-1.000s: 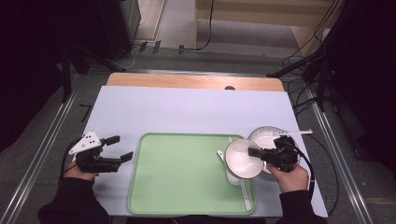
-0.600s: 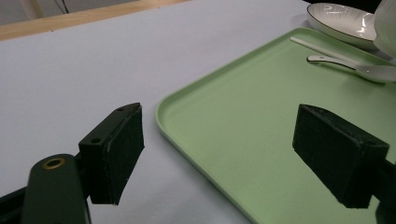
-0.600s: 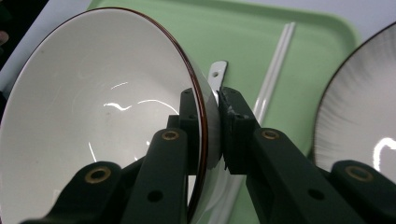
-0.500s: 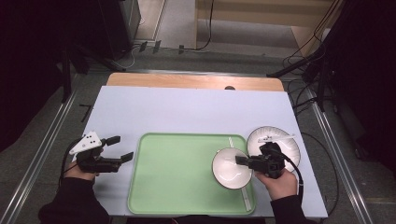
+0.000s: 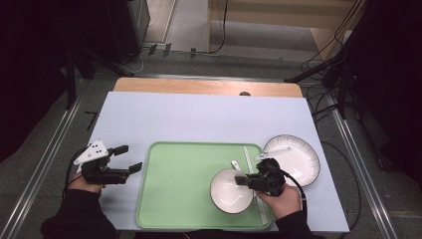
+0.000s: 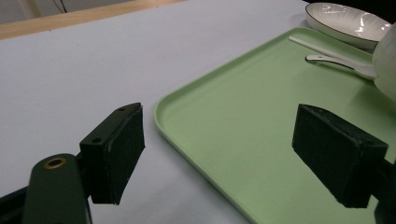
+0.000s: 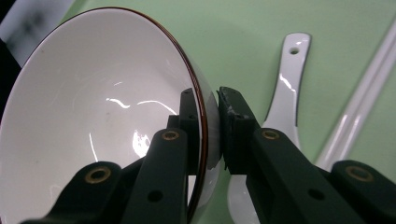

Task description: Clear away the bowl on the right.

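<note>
Left gripper (image 5: 127, 158) rests on the white table (image 5: 199, 117) just left of the green tray (image 5: 174, 199), jaws wide apart with nothing between them, idle as far as the views show. On the tray's right part the right gripper (image 5: 241, 180) has its jaws clamped on the rim of the white bowl (image 5: 228, 193), one pad inside, one outside, bowl low over the tray; whether it touches down, cannot tell. Judged: bowl as good as delivered beside the spoon (image 5: 236, 164) and chopsticks (image 5: 247, 159); release is left, and the plate (image 5: 298, 157) sits off the tray's right edge.
</note>
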Motion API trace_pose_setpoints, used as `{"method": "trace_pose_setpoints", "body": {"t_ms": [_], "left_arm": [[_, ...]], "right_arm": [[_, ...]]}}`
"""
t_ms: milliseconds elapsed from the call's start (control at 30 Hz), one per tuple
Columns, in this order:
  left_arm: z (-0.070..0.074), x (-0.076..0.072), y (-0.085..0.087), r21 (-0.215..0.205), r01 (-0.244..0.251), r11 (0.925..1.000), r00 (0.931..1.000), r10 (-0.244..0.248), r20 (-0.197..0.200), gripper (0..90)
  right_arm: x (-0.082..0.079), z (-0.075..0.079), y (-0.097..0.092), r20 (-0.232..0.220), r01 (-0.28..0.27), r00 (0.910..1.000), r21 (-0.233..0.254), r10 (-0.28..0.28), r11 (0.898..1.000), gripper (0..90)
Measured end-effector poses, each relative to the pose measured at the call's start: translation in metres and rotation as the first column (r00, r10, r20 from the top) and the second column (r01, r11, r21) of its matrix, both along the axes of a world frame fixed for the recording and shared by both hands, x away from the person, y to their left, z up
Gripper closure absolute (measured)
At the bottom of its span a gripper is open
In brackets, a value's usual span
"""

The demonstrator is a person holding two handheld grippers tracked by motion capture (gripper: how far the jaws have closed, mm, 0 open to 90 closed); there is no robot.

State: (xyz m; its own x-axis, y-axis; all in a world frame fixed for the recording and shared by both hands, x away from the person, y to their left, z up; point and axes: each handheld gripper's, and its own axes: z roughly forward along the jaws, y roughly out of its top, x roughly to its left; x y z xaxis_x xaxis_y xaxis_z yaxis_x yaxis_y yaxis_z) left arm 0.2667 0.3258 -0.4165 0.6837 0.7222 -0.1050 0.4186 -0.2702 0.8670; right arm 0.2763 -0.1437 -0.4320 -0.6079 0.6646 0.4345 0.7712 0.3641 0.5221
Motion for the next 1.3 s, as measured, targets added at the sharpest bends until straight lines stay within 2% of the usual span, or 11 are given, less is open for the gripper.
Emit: {"method": "trace_pose_setpoints", "body": {"t_ms": [300, 400, 433, 600, 700, 767, 833, 1000, 1167, 1300], "left_arm": [[0.001, 0.0, 0.001, -0.004, -0.009, 1.0, 0.9999, 0.009, 0.007, 17.1], [0.001, -0.001, 0.001, -0.004, -0.006, 1.0, 1.0, 0.006, 0.007, 17.1], [0.001, -0.001, 0.001, -0.001, -0.006, 1.0, 1.0, 0.006, 0.007, 17.1], [0.001, 0.0, 0.001, -0.002, -0.005, 1.0, 1.0, 0.005, 0.004, 17.1], [0.001, -0.001, 0.001, -0.008, -0.002, 1.0, 0.9999, 0.002, 0.016, 17.2], [0.001, -0.001, 0.001, -0.005, -0.003, 1.0, 0.9999, 0.003, 0.013, 17.2], [0.001, 0.0, 0.001, -0.004, -0.009, 1.0, 0.9999, 0.009, 0.007, 17.2], [0.001, 0.0, 0.001, -0.002, -0.013, 0.9999, 0.9999, 0.013, 0.002, 17.1], [0.0, 0.0, 0.002, -0.007, -0.016, 0.9999, 0.9999, 0.016, 0.003, 17.1], [0.0, 0.0, 0.002, -0.004, -0.016, 0.9999, 0.9999, 0.016, 0.002, 17.1]], "right_arm": [[0.0, -0.008, 0.015, -0.015, -0.053, 0.9985, -0.052, 0.053, 0.997, 81.6], [0.0, -0.012, 0.021, -0.001, -0.068, 0.9977, -0.089, 0.068, 0.994, 81.5], [0.0, -0.012, 0.022, -0.013, -0.069, 0.9976, -0.084, 0.068, 0.994, 81.6], [0.002, -0.013, 0.022, -0.013, -0.082, 0.9966, -0.08, 0.081, 0.993, 81.2], [0.003, -0.015, 0.02, -0.011, -0.081, 0.9967, -0.056, 0.081, 0.995, 80.2], [0.004, -0.015, 0.02, 0.01, -0.081, 0.9966, -0.043, 0.082, 0.996, 76.8], [0.004, -0.013, 0.019, 0.01, -0.084, 0.9964, -0.024, 0.085, 0.996, 71.8], [0.003, -0.003, 0.012, 0.07, -0.059, 0.9959, 0.039, 0.057, 0.997, 49.0], [0.002, 0.008, 0.002, 0.13, -0.072, 0.9899, 0.118, 0.057, 0.99, 40.1], [0.004, 0.016, -0.007, 0.176, -0.056, 0.9838, 0.118, 0.034, 0.992, 33.6]]}}
